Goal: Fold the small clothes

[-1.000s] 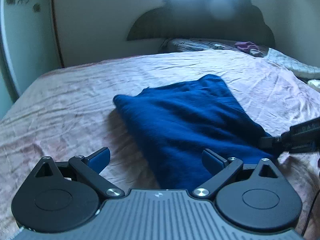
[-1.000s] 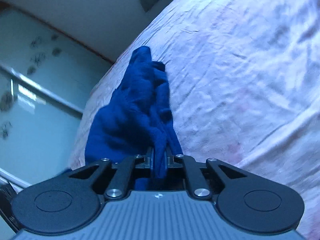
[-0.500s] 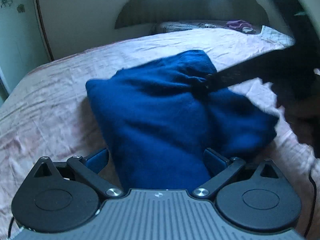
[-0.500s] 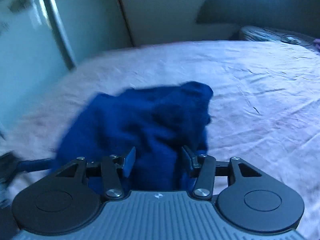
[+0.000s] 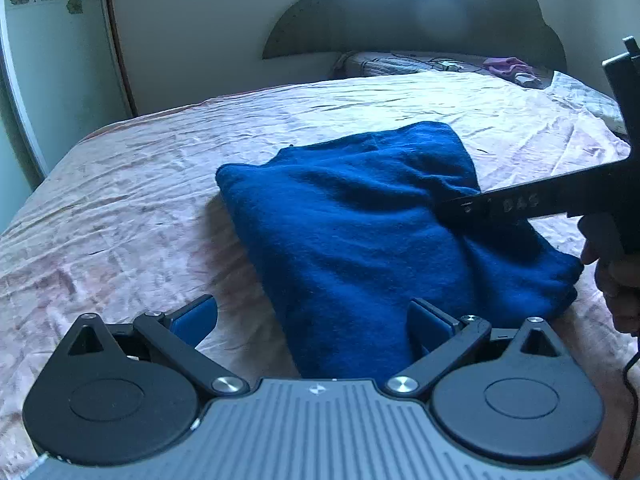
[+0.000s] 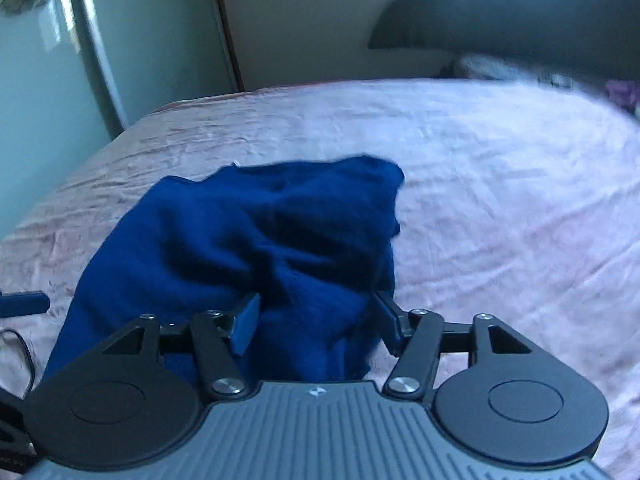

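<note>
A dark blue knit garment point(image 5: 360, 216) lies folded over on the pink bedsheet point(image 5: 120, 208); it also shows in the right wrist view point(image 6: 248, 240). My left gripper point(image 5: 312, 320) is open, its fingers astride the garment's near edge without gripping. My right gripper point(image 6: 316, 320) is open just above the garment's near folds; in the left wrist view its body point(image 5: 520, 204) reaches in from the right over the cloth.
A dark headboard point(image 5: 420, 12) and a patterned pillow point(image 5: 400, 64) with a purple item point(image 5: 506, 66) stand at the bed's far end. A wardrobe door with flower decals point(image 5: 44, 40) is at the left. The sheet point(image 6: 500, 200) spreads to the right.
My right gripper was shut on the garment's end, carried it over onto the rest of the cloth, then opened and let go. My left gripper stayed open at the near edge.
</note>
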`<state>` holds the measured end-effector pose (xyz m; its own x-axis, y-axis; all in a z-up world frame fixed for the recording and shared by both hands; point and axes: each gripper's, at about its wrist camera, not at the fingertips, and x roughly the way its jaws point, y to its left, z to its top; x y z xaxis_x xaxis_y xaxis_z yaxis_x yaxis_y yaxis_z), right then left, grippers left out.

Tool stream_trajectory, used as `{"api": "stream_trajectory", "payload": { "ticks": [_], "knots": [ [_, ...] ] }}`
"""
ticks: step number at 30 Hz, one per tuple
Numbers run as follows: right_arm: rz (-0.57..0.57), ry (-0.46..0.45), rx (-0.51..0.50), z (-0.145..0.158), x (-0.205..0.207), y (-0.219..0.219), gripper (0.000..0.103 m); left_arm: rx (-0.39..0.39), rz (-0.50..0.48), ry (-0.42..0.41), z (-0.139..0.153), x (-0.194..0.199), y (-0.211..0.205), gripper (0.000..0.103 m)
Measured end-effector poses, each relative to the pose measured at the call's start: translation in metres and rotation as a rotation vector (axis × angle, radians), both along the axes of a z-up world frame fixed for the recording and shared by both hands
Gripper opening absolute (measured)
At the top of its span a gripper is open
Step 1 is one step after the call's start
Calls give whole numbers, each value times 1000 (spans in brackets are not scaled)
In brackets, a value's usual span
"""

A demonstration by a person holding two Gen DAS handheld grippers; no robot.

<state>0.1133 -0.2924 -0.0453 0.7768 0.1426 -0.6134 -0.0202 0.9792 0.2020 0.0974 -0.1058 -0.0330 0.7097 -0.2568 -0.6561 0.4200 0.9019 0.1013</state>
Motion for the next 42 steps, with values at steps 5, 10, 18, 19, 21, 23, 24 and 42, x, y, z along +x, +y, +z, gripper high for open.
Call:
{"api": "stream_trajectory", "payload": {
  "ticks": [5, 10, 18, 19, 21, 23, 24, 42],
  "knots": [
    [-28, -30, 52, 6, -12, -10, 81, 11, 25, 3, 0, 8, 3, 103],
    [-38, -31, 147, 4, -15, -31, 86, -8, 40, 15, 1, 21, 7, 103],
    [18, 10, 313, -16, -7, -56, 88, -193, 40, 154, -7, 74, 30, 103],
    [27, 3, 331, -17, -6, -57, 90, -228, 48, 187, -10, 82, 33, 103],
    [58, -10, 382, -20, -2, -61, 91, -309, 42, 246, -17, 95, 39, 103],
    [96, -14, 414, -23, 3, -61, 91, -378, 33, 289, -23, 103, 43, 102],
    [125, -18, 415, -24, 7, -58, 91, -405, 26, 279, -24, 104, 44, 102],
    [154, -117, 543, -11, 16, -20, 26, -409, -69, 128, 2, 93, 40, 26]
  ]
}}
